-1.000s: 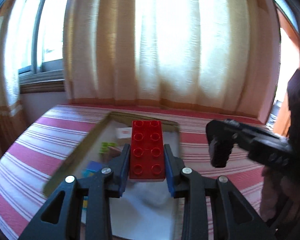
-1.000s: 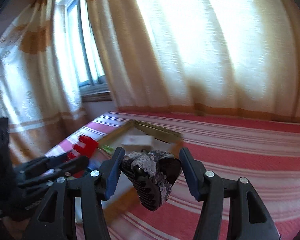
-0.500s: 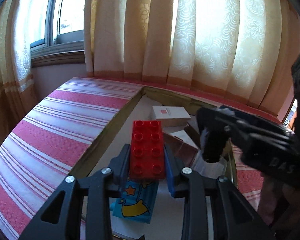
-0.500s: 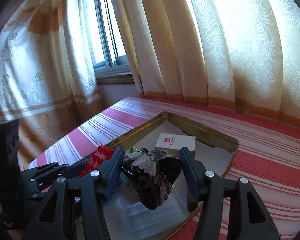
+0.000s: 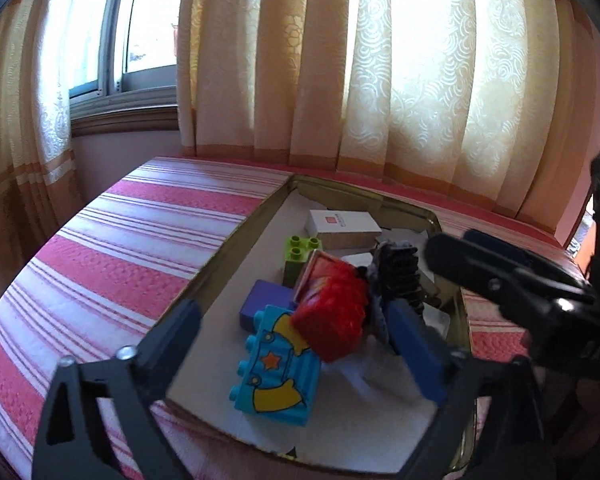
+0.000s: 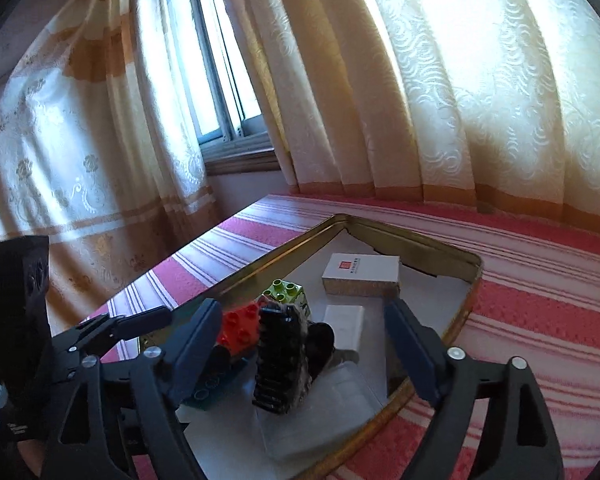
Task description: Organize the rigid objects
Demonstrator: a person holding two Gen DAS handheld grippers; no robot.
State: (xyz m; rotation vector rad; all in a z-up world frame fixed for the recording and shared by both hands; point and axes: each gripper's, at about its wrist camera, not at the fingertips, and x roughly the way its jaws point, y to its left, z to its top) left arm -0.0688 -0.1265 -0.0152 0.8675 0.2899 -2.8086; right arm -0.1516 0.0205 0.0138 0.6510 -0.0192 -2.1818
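1. Your left tongs (image 5: 296, 344) are opening wide. The red block (image 5: 332, 320) sits between them, but the pads do not press on it. It is blurry and tilted, over the blue block (image 5: 278, 376).
2. Your right tongs (image 6: 300, 340) are opening too. The black hair clip (image 6: 280, 360) is between them, and neither pad touches it. It stands on end in the tray (image 6: 420, 248).
3. The gold-rimmed tray lies on a bed cover with red and white stripes (image 5: 120, 248).
4. In the tray, the green block (image 5: 300, 256) is behind the red one. A purple block (image 5: 264, 304) is to the left of the red one.
5. A white box with a red square (image 6: 362, 274) lies at the far end of the tray. A smaller white box (image 6: 344, 326) lies nearer to you.
6. Cream curtains (image 6: 440, 100) hang behind the bed, and a window (image 5: 148, 32) is at the far left.
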